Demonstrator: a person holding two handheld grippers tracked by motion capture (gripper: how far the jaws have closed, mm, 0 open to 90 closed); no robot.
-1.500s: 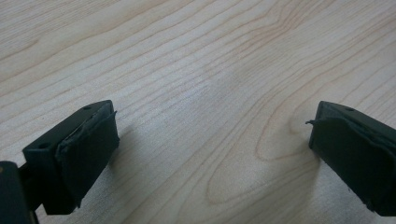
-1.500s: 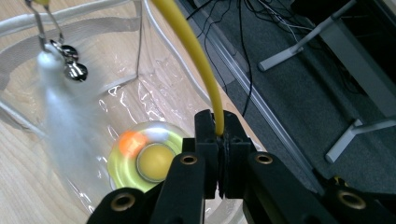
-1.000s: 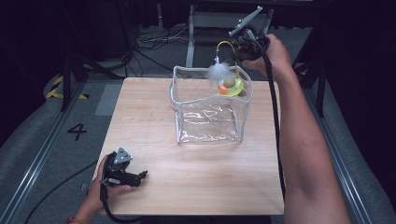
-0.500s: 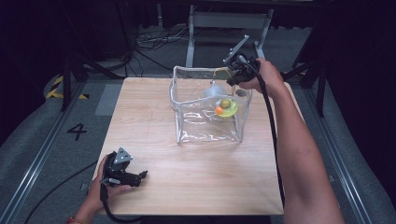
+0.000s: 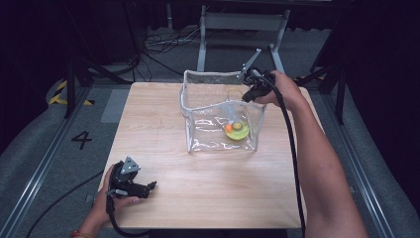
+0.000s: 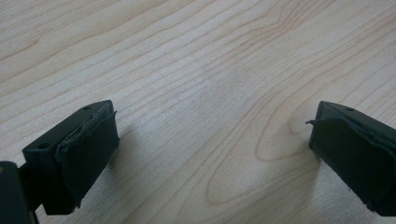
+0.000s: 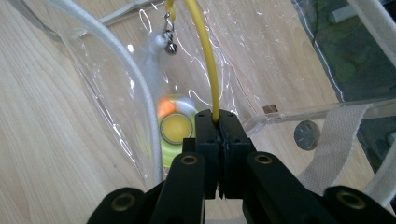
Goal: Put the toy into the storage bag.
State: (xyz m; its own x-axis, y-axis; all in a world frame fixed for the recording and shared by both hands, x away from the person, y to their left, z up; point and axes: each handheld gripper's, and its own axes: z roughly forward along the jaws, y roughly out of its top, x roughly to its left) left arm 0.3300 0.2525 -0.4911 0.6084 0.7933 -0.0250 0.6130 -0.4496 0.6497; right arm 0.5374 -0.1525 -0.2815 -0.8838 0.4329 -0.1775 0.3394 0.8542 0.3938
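Over the clear bag (image 5: 220,124), right gripper (image 7: 218,116) clamps yellow cord (image 7: 205,56), prob. a toy's; left gripper (image 6: 210,140) wide open, empty.

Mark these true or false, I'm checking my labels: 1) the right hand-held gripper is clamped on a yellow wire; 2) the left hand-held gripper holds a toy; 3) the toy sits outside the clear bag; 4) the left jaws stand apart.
1) True: the right hand-held gripper is shut on the thin yellow wire.
2) False: the left hand-held gripper is open over the bare wooden table.
3) False: the yellow-and-orange round toy lies inside the clear plastic bag.
4) True.
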